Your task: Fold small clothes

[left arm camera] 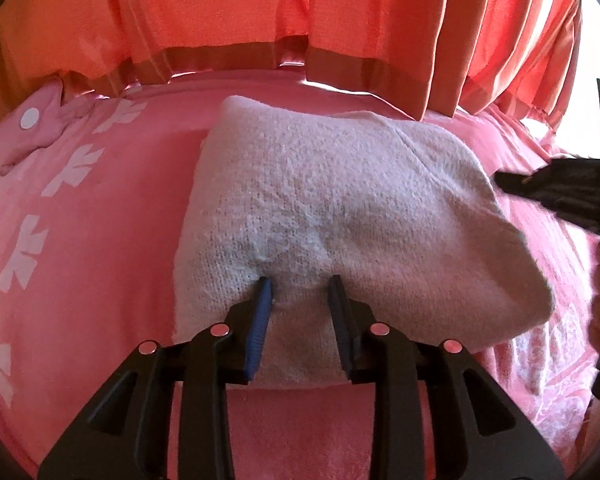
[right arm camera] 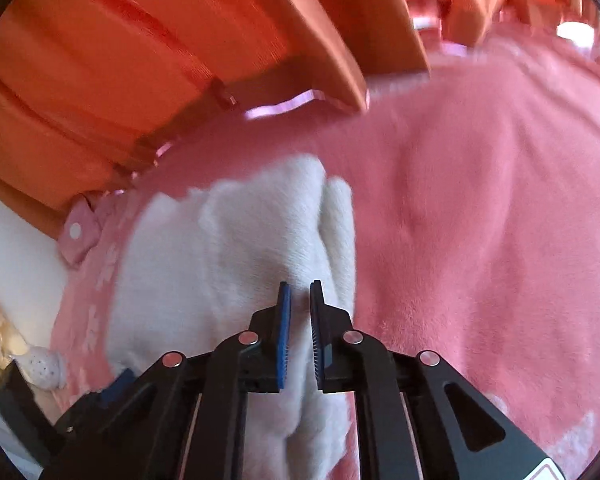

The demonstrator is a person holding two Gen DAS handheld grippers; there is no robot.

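The white knit garment (left arm camera: 332, 216) lies on the pink blanket (left arm camera: 112, 216), running forward from both sets of jaws; the left gripper (left arm camera: 300, 288) stands half open, its tips pressed into the near edge; the right gripper (right arm camera: 299, 294) is nearly closed, pinching a fold of the garment; judged a fold in progress; carry both held edges level, keep the cloth taut, release only once edges align.

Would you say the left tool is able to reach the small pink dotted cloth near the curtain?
Probably yes: the left tool is open and only resting against the white garment. The pink dotted cloth lies uncovered on the pink blanket.
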